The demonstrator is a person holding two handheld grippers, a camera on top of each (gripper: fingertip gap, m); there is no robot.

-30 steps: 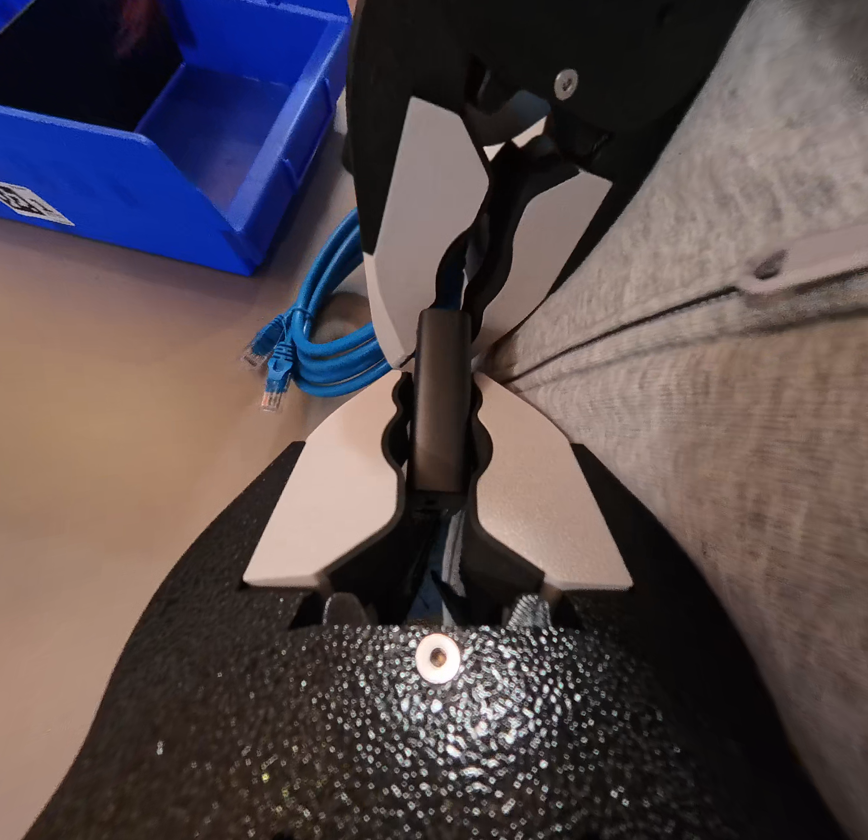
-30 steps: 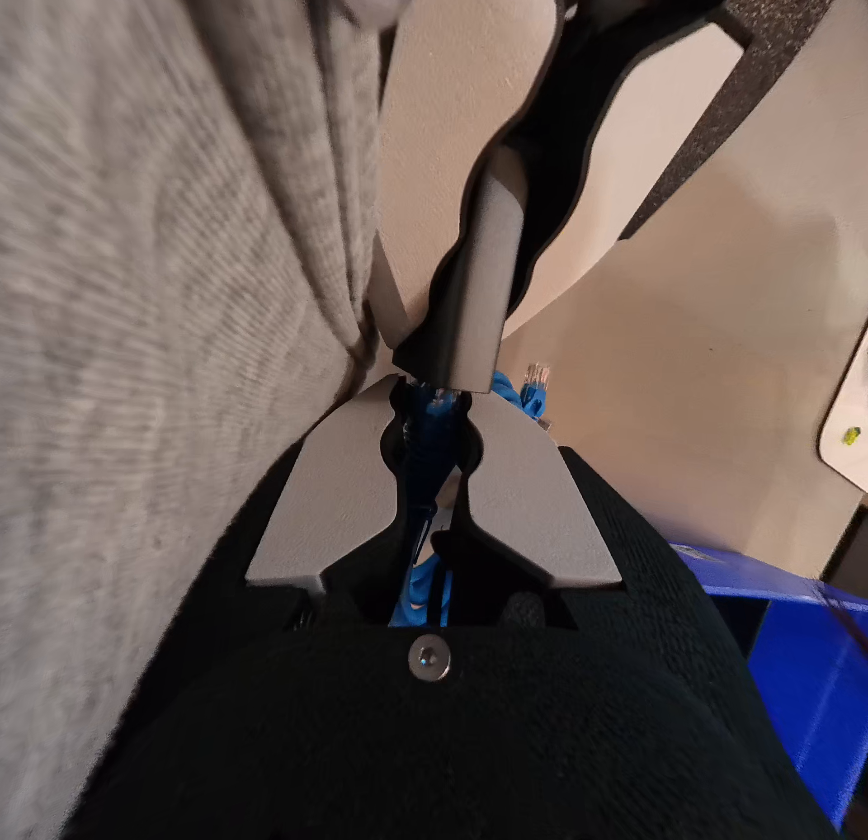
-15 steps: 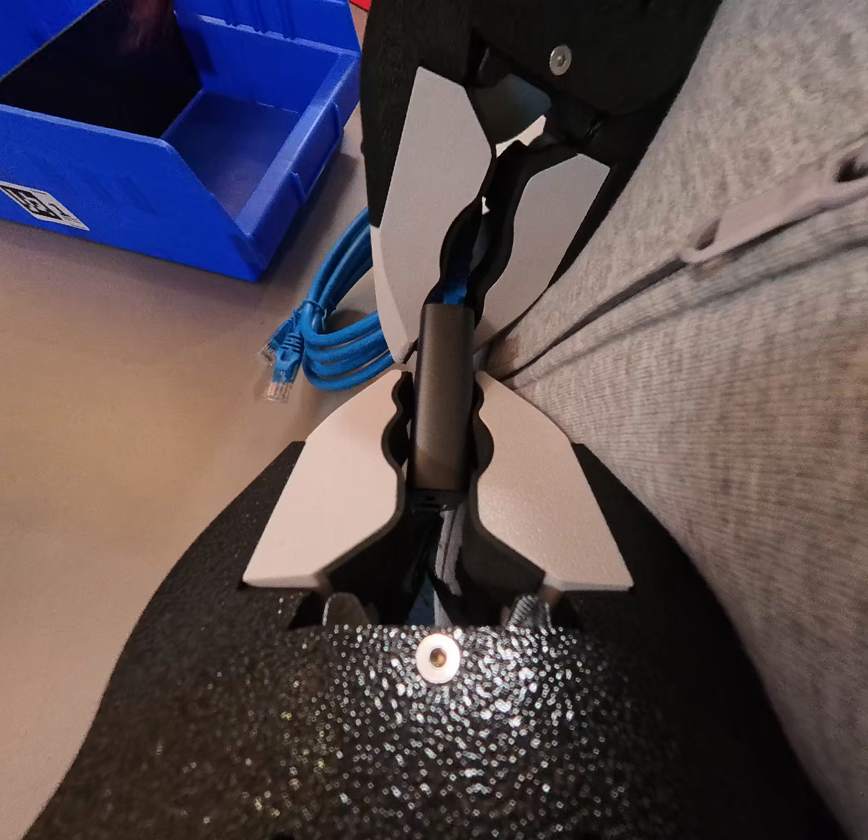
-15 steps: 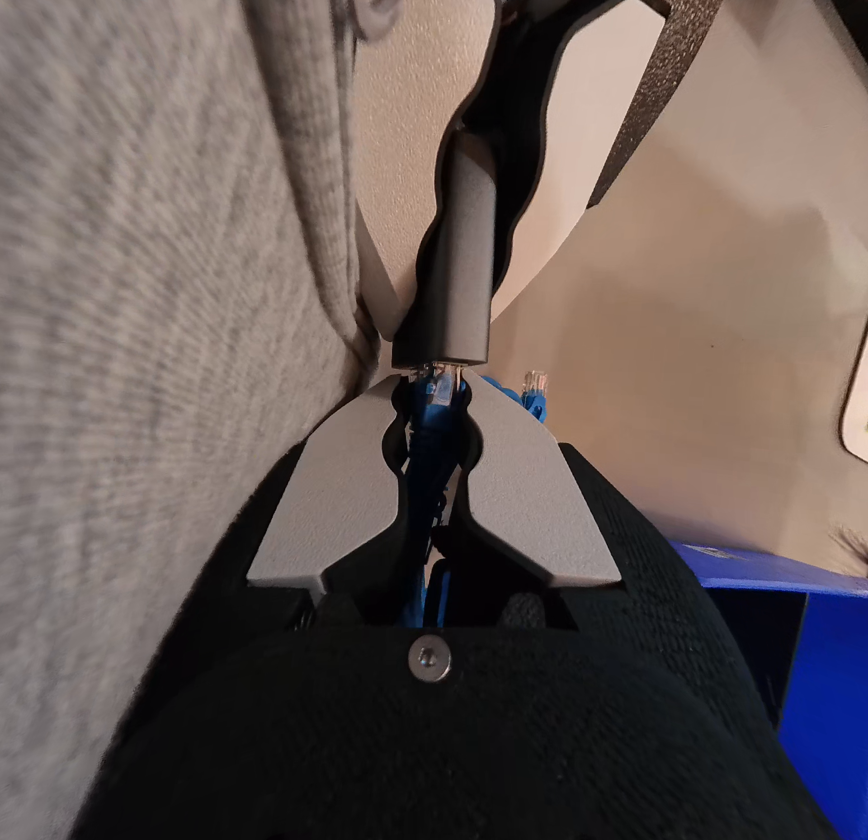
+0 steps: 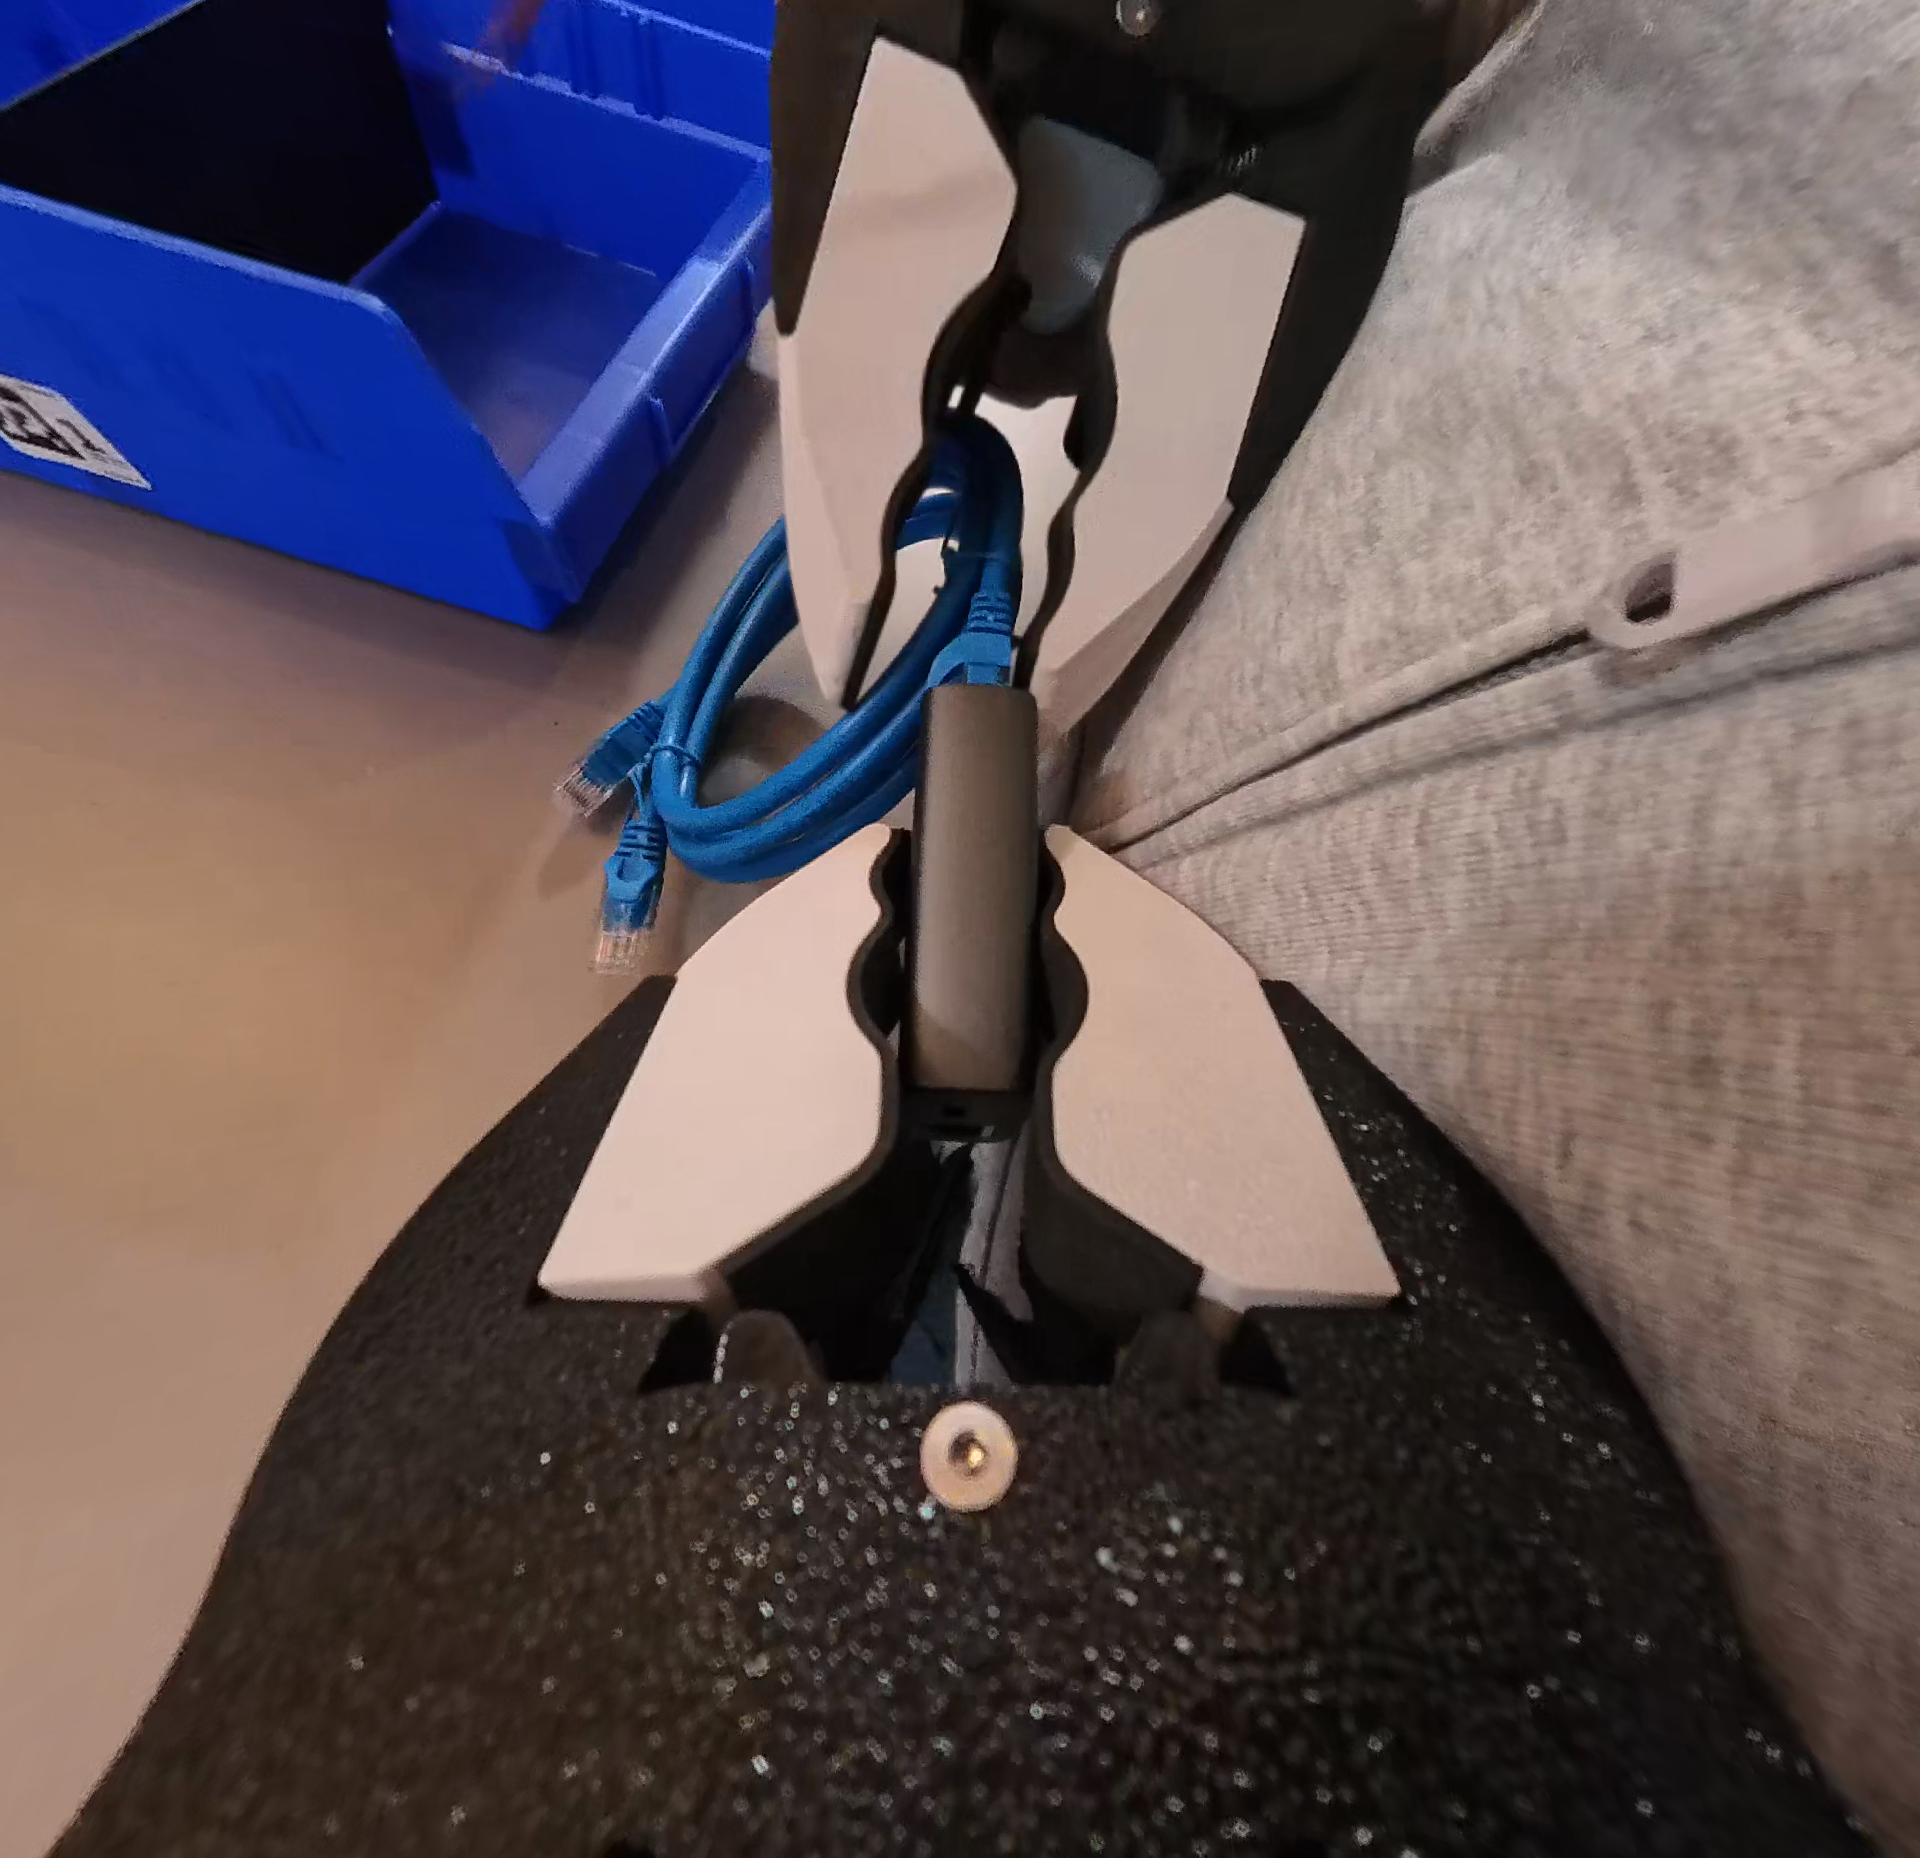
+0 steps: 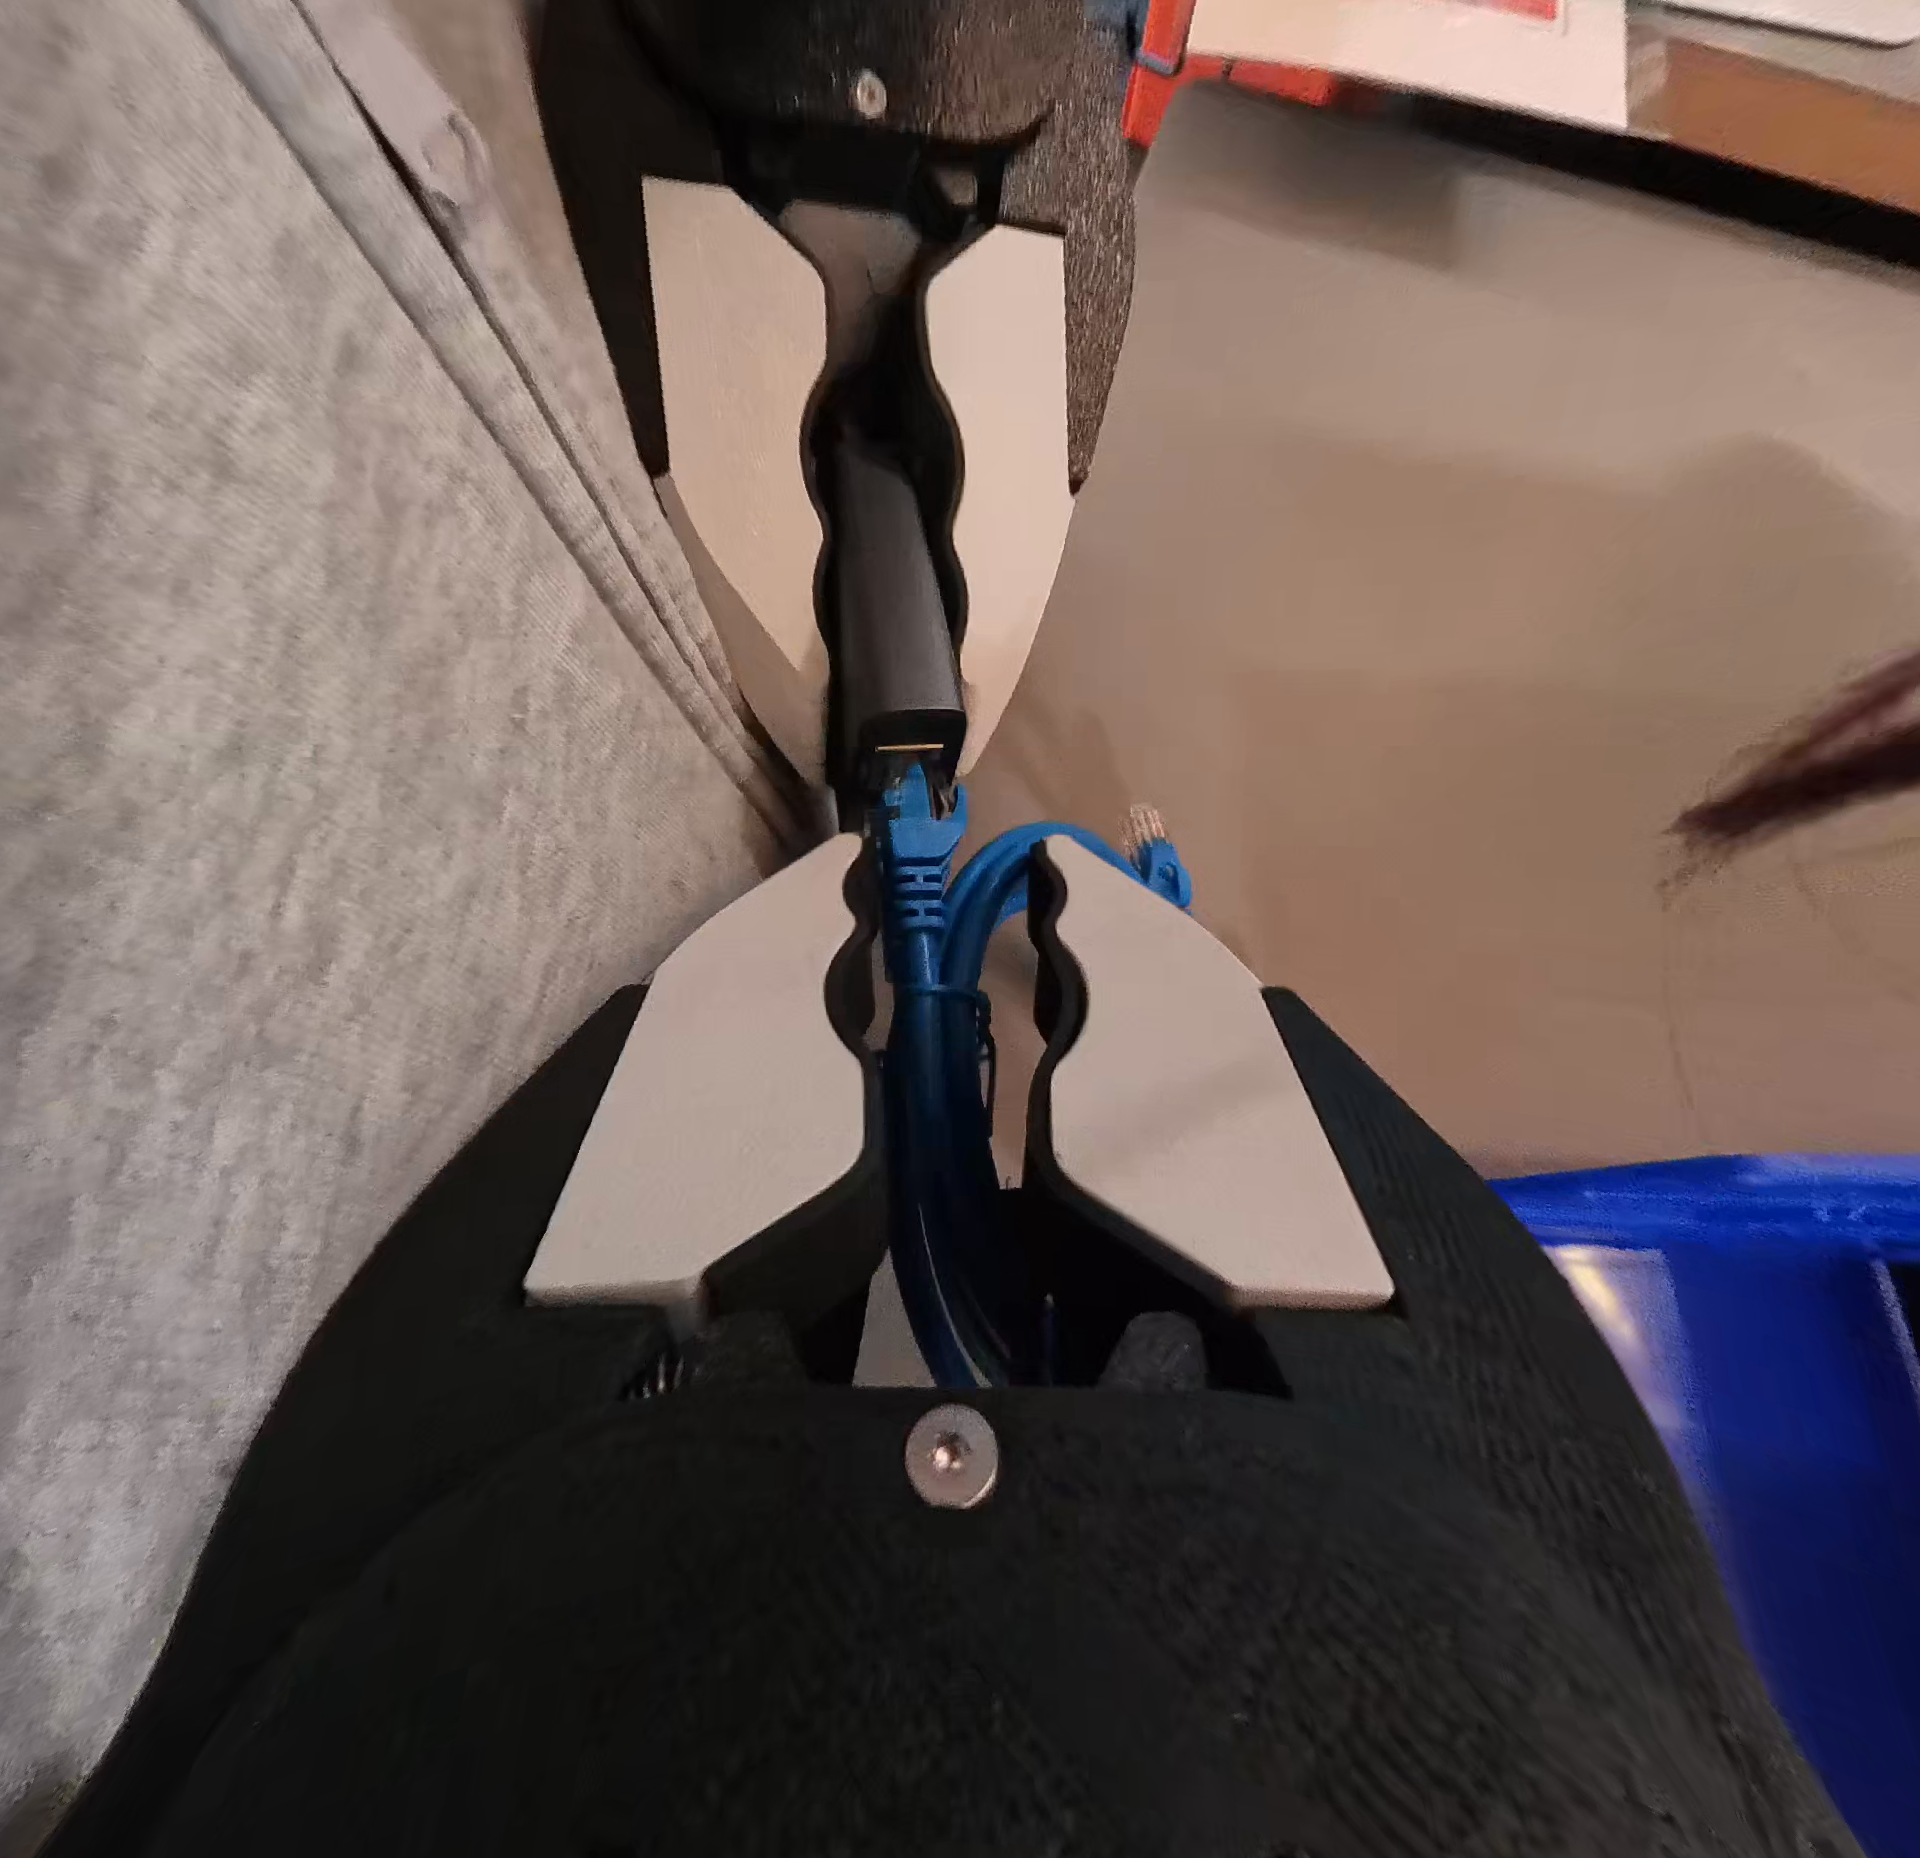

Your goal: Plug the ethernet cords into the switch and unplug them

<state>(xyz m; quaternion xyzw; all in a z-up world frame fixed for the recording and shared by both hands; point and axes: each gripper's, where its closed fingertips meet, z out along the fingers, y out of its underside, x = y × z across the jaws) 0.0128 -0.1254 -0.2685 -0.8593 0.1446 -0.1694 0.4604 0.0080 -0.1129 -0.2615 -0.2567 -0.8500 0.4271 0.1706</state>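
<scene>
Left wrist view: the left gripper (image 5: 975,852) is clamped on a dark grey adapter-like switch (image 5: 975,873), both pads pressing its sides. The switch's long axis runs straight ahead along the fingers, its far end toward the right gripper (image 5: 971,624). Half a second ago that gripper's fingers sat tight against the switch's far end; now they stand apart, and the blue ethernet cord (image 5: 790,748) shows between them, its coil lying on the tan table (image 5: 260,873) just left of the switch. A blue bin (image 5: 364,354) sits farther left; grey fabric (image 5: 1558,769) fills the right.

Right wrist view: the right gripper (image 6: 951,863) has widened since the earlier frame. The cord's blue plug (image 6: 914,852) stands between its fingers, with a gap on the right side, pointing away into the switch (image 6: 894,603) port.
</scene>
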